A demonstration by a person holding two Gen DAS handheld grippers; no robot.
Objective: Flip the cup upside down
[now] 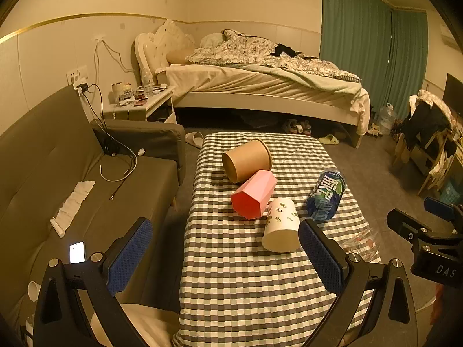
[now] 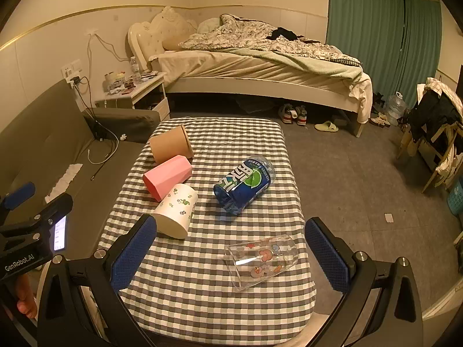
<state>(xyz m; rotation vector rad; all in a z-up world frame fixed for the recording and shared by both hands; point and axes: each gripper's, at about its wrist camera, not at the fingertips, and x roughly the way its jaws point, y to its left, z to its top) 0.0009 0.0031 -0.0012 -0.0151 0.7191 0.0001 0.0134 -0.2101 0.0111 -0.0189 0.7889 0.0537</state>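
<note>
Several cups lie on their sides on the checked table (image 1: 231,283) (image 2: 185,289): a brown paper cup (image 1: 246,160) (image 2: 170,144), a pink faceted cup (image 1: 254,195) (image 2: 167,176), a white leaf-print cup (image 1: 282,225) (image 2: 176,211), a blue printed cup (image 1: 327,195) (image 2: 246,185), and a clear glass with cartoon prints (image 2: 260,260). My left gripper (image 1: 225,256) is open and empty, above the table's near left, short of the white cup. My right gripper (image 2: 230,254) is open and empty, with the clear glass lying between its fingers' lines.
A grey sofa (image 1: 58,173) with cables, tissue and a lit phone (image 1: 77,252) stands left of the table. A bed (image 1: 260,81) and nightstand (image 1: 141,104) are behind. Chairs with clothes (image 2: 437,127) stand at the right. Grey floor (image 2: 361,188) lies right of the table.
</note>
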